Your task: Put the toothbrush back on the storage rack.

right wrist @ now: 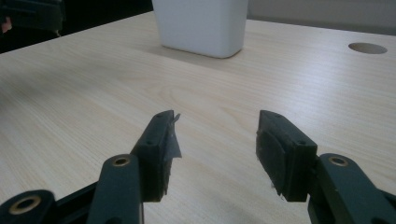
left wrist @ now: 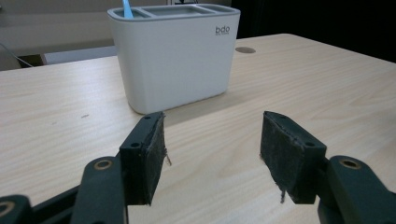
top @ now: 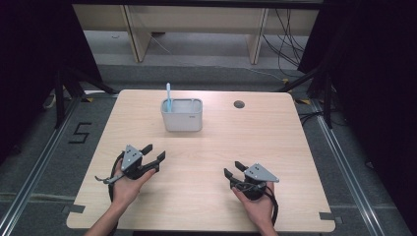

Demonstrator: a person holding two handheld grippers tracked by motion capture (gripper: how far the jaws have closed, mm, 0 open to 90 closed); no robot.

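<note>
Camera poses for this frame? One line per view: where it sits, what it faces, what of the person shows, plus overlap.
High view: above the person's side, facing forward and down on the table; forearms, left gripper and right gripper show.
Left gripper view: rides the left gripper, low, facing the white holder; open jaws show.
Right gripper view: rides the right gripper, low, facing the holder's base; open jaws show.
Shared: holder, table hole.

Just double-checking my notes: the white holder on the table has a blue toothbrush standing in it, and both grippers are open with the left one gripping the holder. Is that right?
Not quite. The left gripper grips nothing: in the left gripper view its open jaws stand short of the white holder, with bare table between them. The blue toothbrush and the open right gripper are as you said.
</note>
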